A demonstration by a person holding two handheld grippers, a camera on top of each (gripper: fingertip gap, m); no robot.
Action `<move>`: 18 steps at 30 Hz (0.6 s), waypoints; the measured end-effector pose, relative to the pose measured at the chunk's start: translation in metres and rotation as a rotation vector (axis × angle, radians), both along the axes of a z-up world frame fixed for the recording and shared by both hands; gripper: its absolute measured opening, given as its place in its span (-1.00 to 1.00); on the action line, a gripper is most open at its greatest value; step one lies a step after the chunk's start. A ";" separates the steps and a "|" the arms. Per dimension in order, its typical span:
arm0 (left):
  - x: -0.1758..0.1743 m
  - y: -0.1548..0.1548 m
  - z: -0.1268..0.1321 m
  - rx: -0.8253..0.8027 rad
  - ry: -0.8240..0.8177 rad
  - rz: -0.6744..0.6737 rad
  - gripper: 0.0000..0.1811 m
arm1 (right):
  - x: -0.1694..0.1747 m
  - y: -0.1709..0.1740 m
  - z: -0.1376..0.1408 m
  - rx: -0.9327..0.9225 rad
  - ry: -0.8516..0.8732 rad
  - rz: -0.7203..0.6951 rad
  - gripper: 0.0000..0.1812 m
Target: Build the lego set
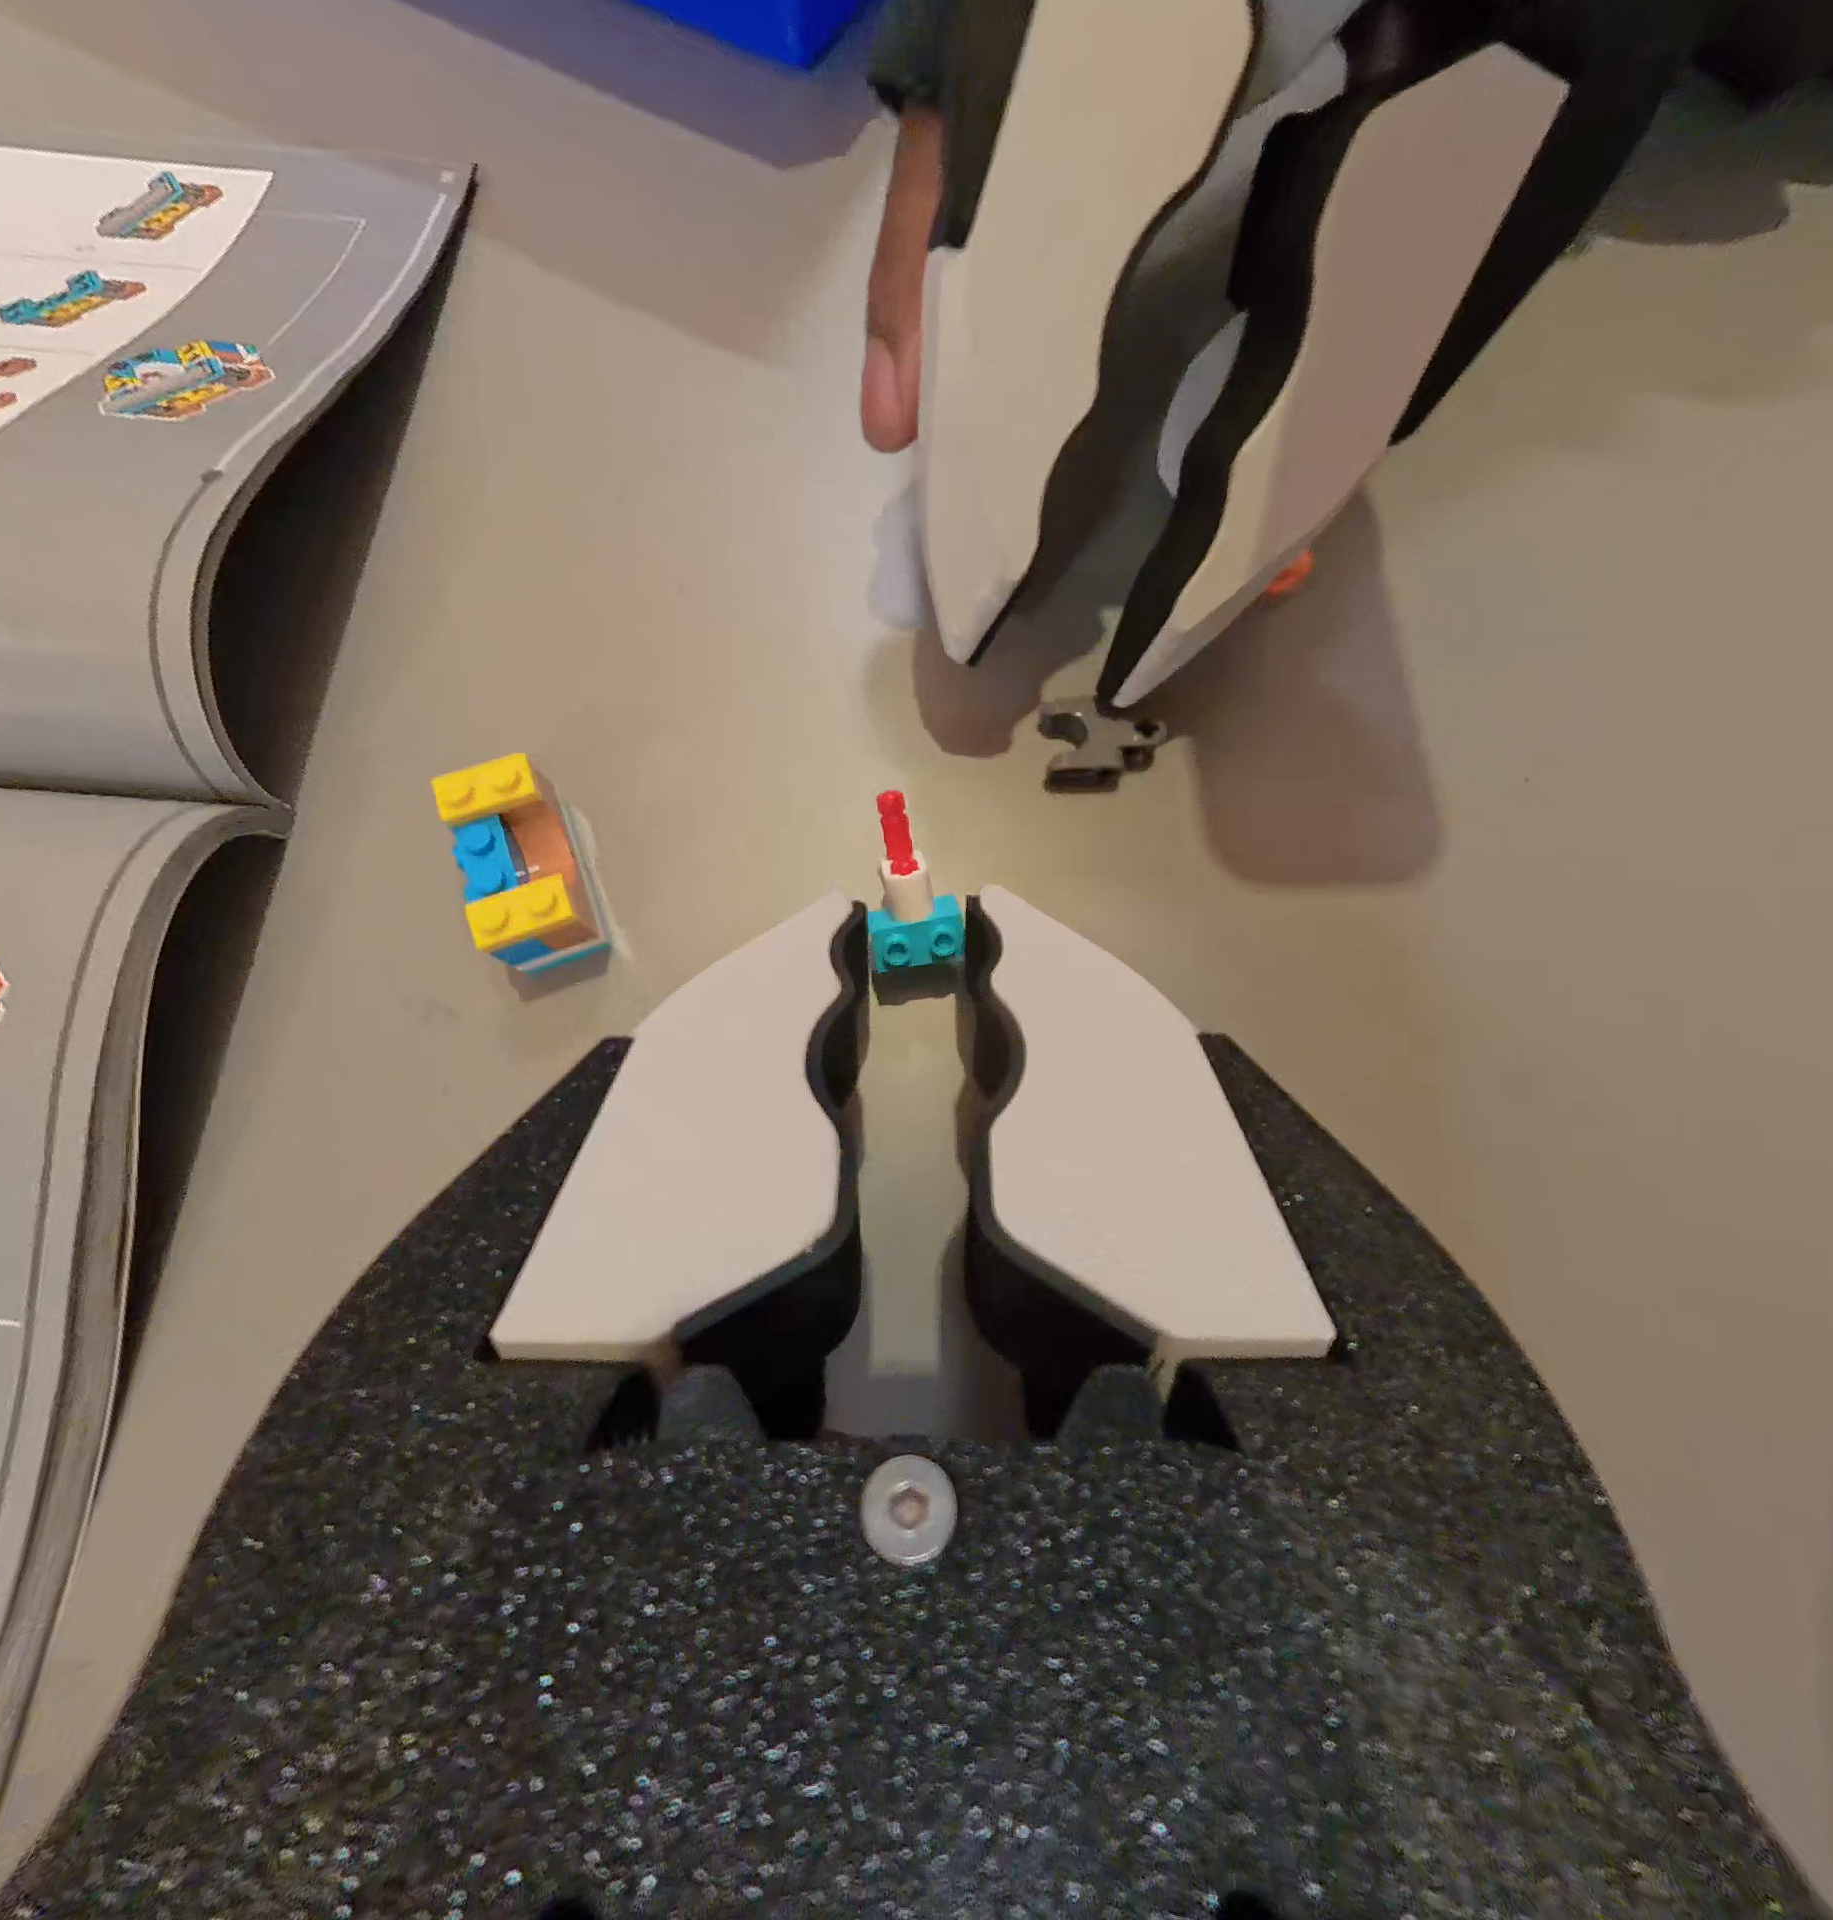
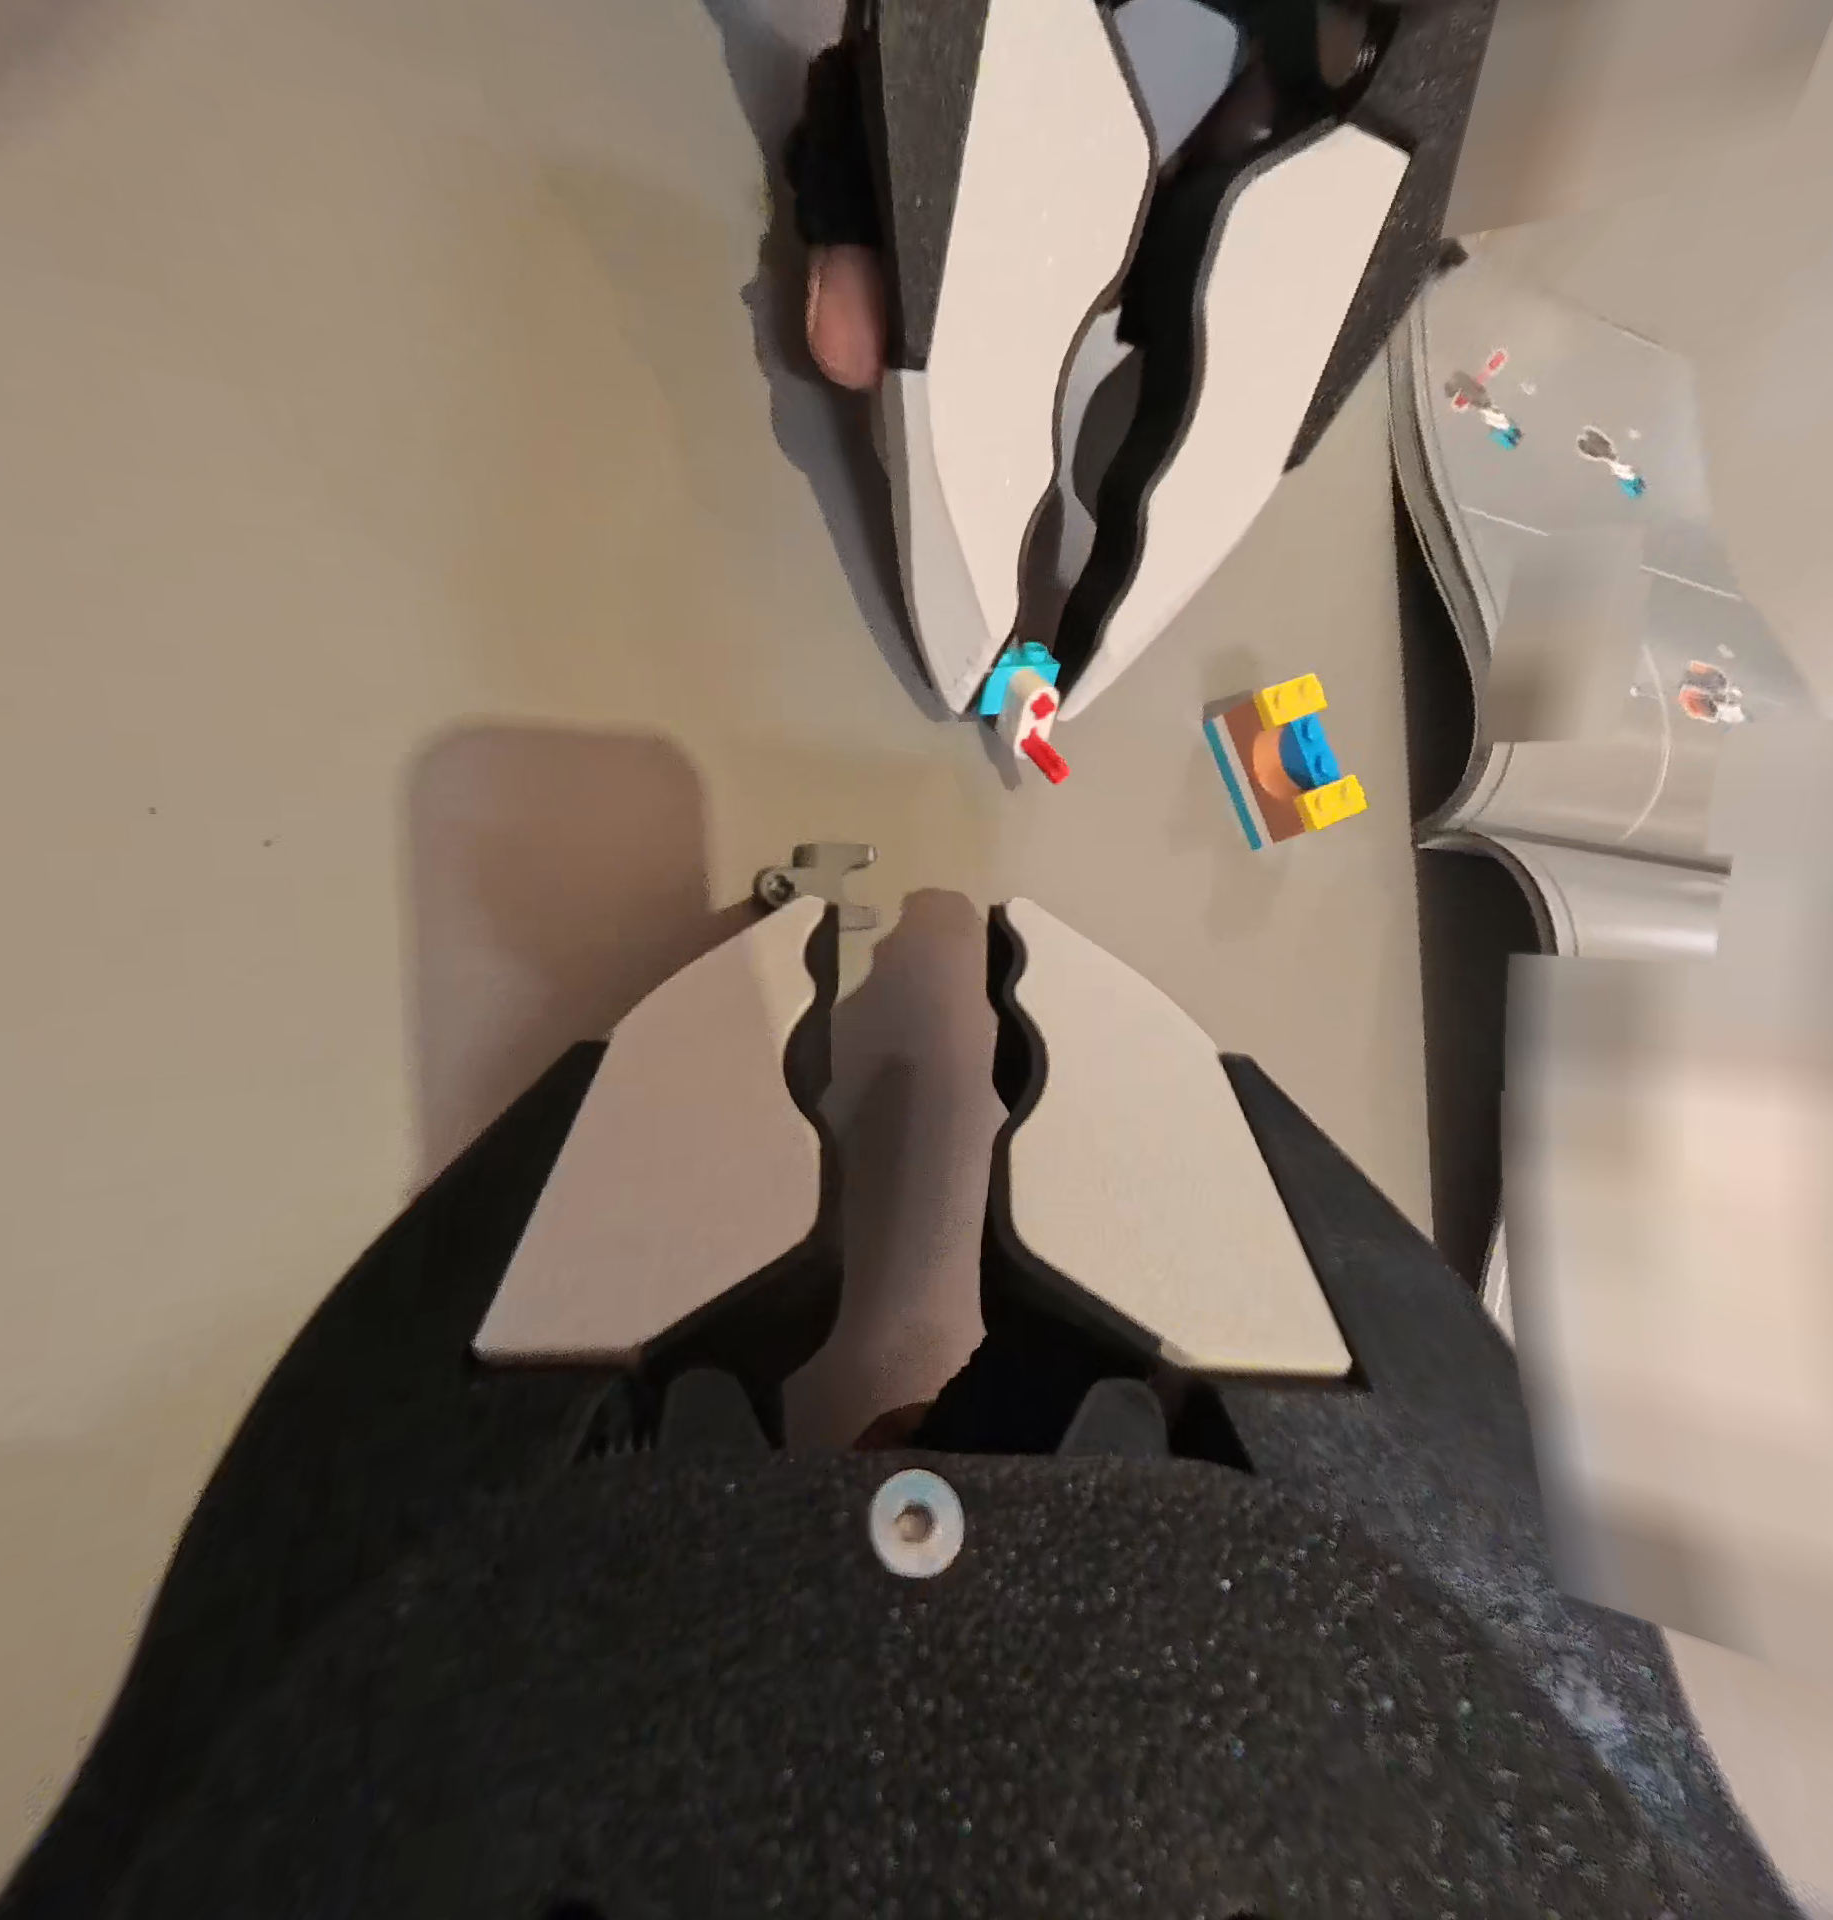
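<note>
My left gripper point(image 1: 917, 912) is shut on a small teal brick point(image 1: 917, 943) that carries a white piece and a red pin point(image 1: 894, 831) pointing away from me. It also shows in the right wrist view point(image 2: 1016, 712) with the teal brick point(image 2: 1011, 665) at its tips. My right gripper point(image 2: 910, 906) is open and empty, low over the table. A small grey clip-like piece point(image 2: 818, 871) lies at its left fingertip, and in the left wrist view point(image 1: 1099, 743) just under the right gripper point(image 1: 1037, 681). A yellow, blue and brown sub-assembly point(image 1: 517, 873) point(image 2: 1286, 758) lies on the table.
An open instruction booklet point(image 1: 112, 520) point(image 2: 1577, 540) lies beside the sub-assembly. A small orange piece point(image 1: 1291, 571) shows behind the right gripper. A blue container point(image 1: 777, 26) sits at the far edge. The table point(image 1: 1566, 1039) is beige. The grippers' ends are close to 5 centimeters from one another.
</note>
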State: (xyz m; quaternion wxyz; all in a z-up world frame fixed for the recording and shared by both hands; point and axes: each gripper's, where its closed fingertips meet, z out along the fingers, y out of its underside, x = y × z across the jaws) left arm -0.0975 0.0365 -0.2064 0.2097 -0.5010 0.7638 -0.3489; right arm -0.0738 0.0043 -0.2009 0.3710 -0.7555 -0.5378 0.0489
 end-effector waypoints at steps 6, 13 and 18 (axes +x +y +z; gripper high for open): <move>-0.010 -0.002 -0.002 0.018 0.000 0.013 -0.81 | -0.009 -0.004 -0.007 -0.078 -0.025 0.020 -0.73; -0.017 -0.006 -0.001 0.034 -0.023 0.007 -0.81 | -0.015 -0.004 -0.007 -0.063 -0.072 -0.010 -0.65; -0.017 -0.006 0.000 0.040 -0.032 0.004 -0.81 | -0.008 -0.002 -0.009 -0.138 -0.034 -0.032 -0.65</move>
